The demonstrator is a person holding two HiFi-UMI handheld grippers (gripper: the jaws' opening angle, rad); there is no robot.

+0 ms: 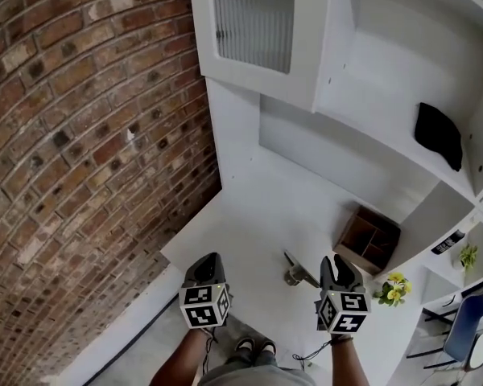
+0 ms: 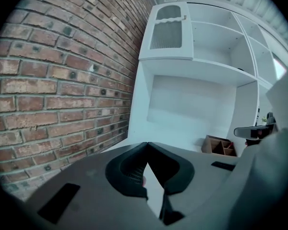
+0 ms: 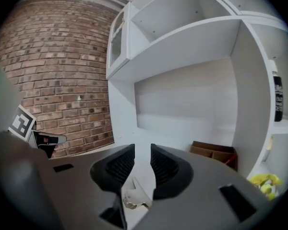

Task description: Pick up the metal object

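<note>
The metal object (image 1: 295, 271), a small shiny piece with a long handle-like arm, lies on the white counter (image 1: 249, 223) between my two grippers, nearer the right one. In the right gripper view the metal object (image 3: 133, 195) shows low down through the gap behind the jaws, not pinched. My right gripper (image 1: 340, 262) (image 3: 142, 150) hovers just right of it, jaws a narrow gap apart with nothing between them. My left gripper (image 1: 210, 257) (image 2: 147, 145) hangs at the counter's front left, its tips touching and empty.
A brown compartmented box (image 1: 369, 238) (image 3: 213, 153) stands at the back right of the counter, with yellow flowers (image 1: 393, 289) beside the shelf upright. A brick wall (image 1: 80, 135) bounds the left. Shelves and a glass-door cabinet (image 1: 253, 22) rise behind; a black item (image 1: 439, 133) sits on a shelf.
</note>
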